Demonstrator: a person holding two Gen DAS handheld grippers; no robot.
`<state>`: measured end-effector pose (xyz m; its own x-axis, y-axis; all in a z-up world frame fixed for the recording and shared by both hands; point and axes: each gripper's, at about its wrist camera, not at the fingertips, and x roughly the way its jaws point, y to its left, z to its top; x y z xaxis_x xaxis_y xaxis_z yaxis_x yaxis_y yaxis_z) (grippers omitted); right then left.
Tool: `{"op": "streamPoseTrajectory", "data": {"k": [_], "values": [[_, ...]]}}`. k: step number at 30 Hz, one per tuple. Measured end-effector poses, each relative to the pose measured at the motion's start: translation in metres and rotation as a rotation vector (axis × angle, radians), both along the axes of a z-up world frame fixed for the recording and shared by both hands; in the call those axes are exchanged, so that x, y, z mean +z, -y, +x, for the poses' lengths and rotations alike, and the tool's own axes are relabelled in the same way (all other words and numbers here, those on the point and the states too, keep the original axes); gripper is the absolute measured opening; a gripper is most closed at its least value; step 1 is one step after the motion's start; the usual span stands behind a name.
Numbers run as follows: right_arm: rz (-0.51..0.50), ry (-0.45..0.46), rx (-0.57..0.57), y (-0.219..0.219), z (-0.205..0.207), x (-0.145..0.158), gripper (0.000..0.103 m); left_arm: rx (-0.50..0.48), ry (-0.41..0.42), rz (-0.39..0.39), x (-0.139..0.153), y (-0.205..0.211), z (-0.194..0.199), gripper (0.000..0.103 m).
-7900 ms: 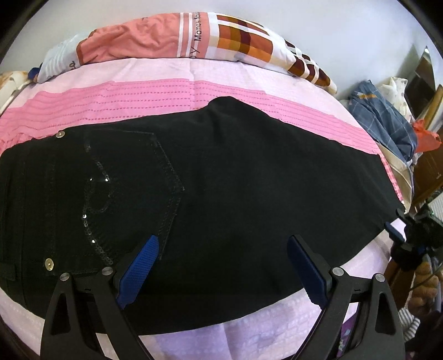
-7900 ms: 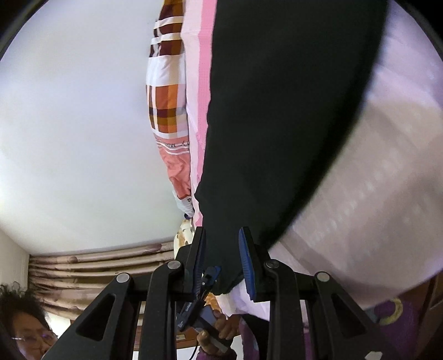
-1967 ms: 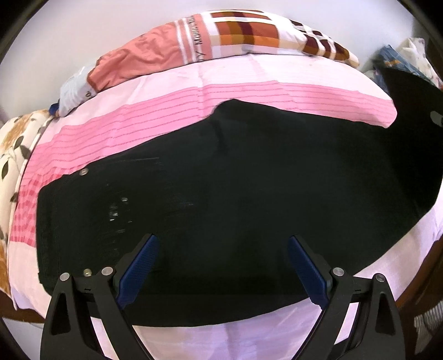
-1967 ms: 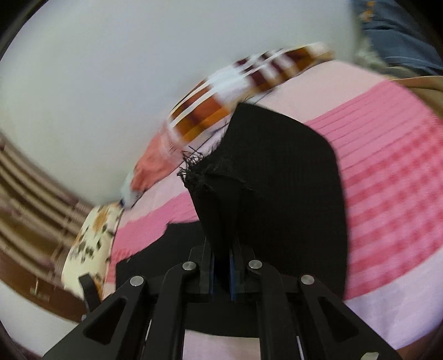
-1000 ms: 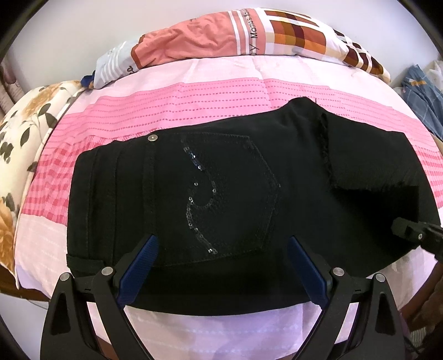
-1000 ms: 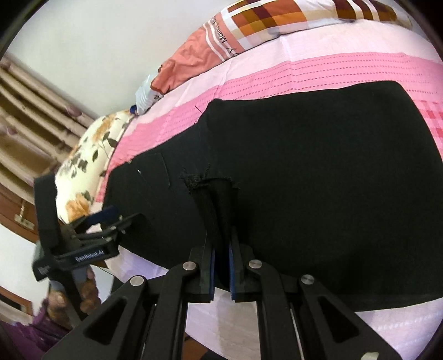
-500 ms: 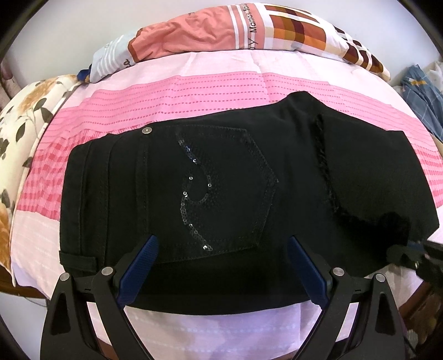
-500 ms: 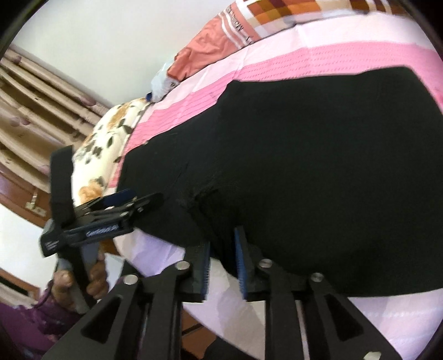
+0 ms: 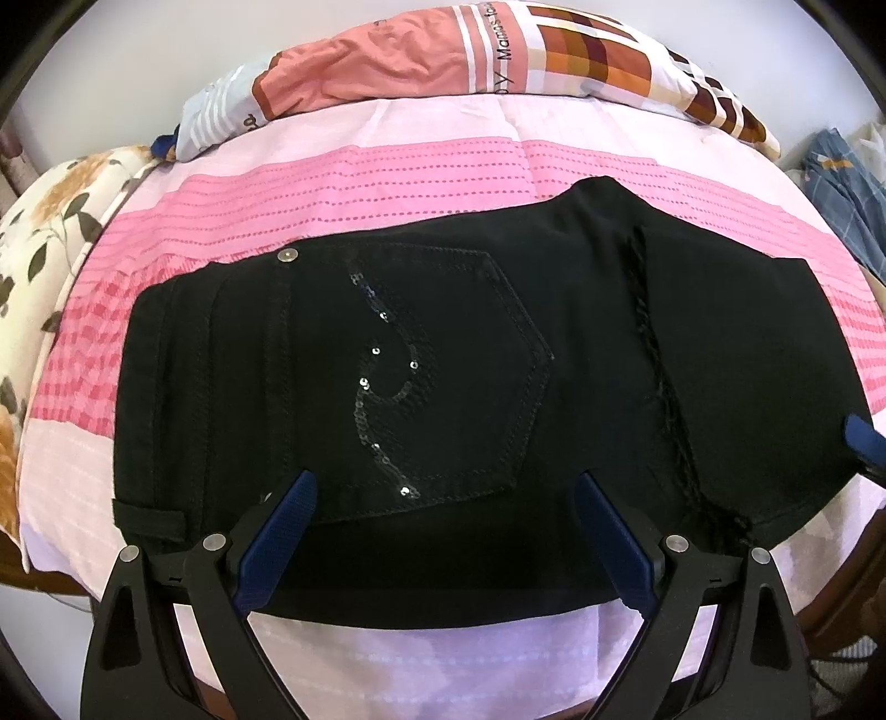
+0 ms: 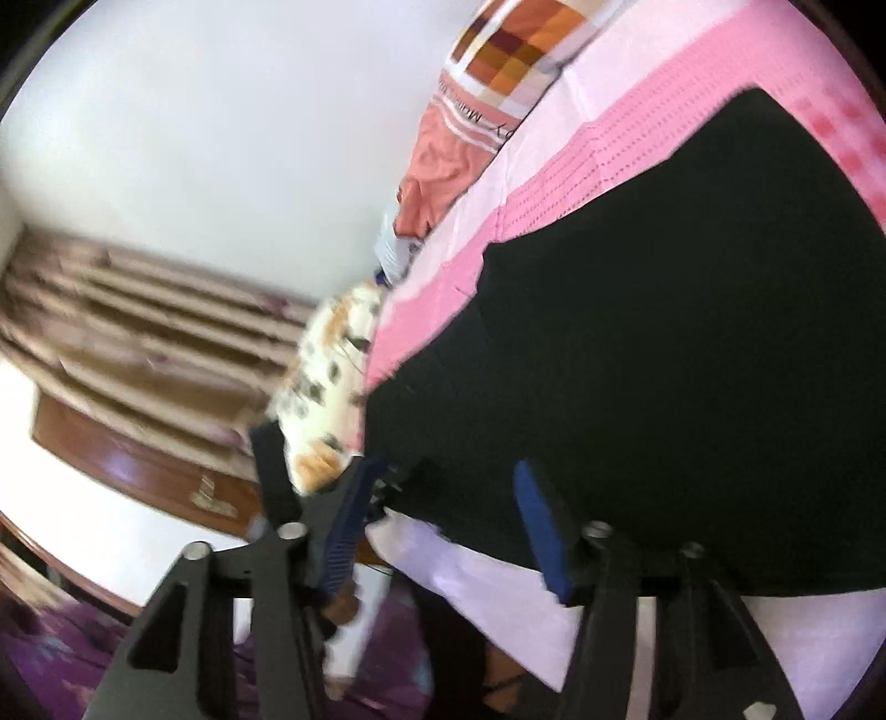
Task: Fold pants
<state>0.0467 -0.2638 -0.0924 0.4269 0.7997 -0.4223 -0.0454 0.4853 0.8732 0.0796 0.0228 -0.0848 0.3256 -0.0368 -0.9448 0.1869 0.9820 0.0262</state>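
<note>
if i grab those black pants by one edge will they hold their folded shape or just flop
Probably flop: the black pants lie limp and flat on the pink bedsheet, following its surface. The folded-over leg end lies loose on top, nothing pinning it, so it would likely slide off. The fabric looks like thick denim with a stitched pocket, so likely fairly heavy, sagging from a one-edge pinch.

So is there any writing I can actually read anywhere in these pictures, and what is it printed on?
"Mama's" on the white stripe of the patchwork quilt, running on past the picture's edge.
Further letters beside it and on the pale end: only partly legible.
In the right wrist view the same print is blurred.
Black pants: no writing.
</note>
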Motion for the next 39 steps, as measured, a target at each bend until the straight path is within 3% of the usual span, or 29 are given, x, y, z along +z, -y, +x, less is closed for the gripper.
{"op": "streamPoseTrajectory", "data": {"k": [5,7,8,11,14,18,20,24,29,35,39], "values": [[-0.125,0.038,0.115,-0.046,0.004,-0.003,0.012,-0.029,0.004,-0.003,0.0,0.007,-0.004,0.094],[-0.27,0.063,0.186,-0.073,0.006,-0.011,0.001,-0.045,0.008,0.007,0.0,0.011,-0.005,0.094],[-0.377,0.069,0.219,-0.088,0.005,-0.019,0.0,-0.048,0.008,0.012,0.0,0.012,-0.005,0.094],[-0.432,0.123,0.238,-0.096,0.004,-0.017,0.0,-0.053,0.002,0.016,-0.002,0.013,-0.006,0.094],[-0.37,0.139,0.197,-0.081,0.007,-0.004,0.003,-0.04,0.0,0.008,-0.001,0.009,-0.004,0.094],[-0.267,0.098,0.062,-0.035,0.018,0.009,0.008,-0.049,-0.005,-0.072,0.004,0.006,-0.002,0.094],[-0.246,0.084,0.047,-0.021,0.015,0.012,0.008,-0.085,0.01,-0.105,0.011,0.01,0.0,0.094],[-0.251,0.03,0.036,-0.011,-0.001,0.008,0.009,-0.189,-0.058,-0.279,0.015,0.026,0.016,0.094],[-0.22,-0.022,0.003,0.006,-0.019,0.0,0.009,-0.2,-0.196,-0.47,-0.005,0.041,0.045,0.094],[-0.158,-0.009,-0.028,0.021,-0.022,0.004,0.012,-0.191,-0.221,-0.479,-0.018,0.058,0.079,0.093],[-0.105,-0.03,-0.05,0.028,-0.024,0.001,0.017,-0.251,-0.204,-0.396,-0.022,0.076,0.092,0.093]]}}
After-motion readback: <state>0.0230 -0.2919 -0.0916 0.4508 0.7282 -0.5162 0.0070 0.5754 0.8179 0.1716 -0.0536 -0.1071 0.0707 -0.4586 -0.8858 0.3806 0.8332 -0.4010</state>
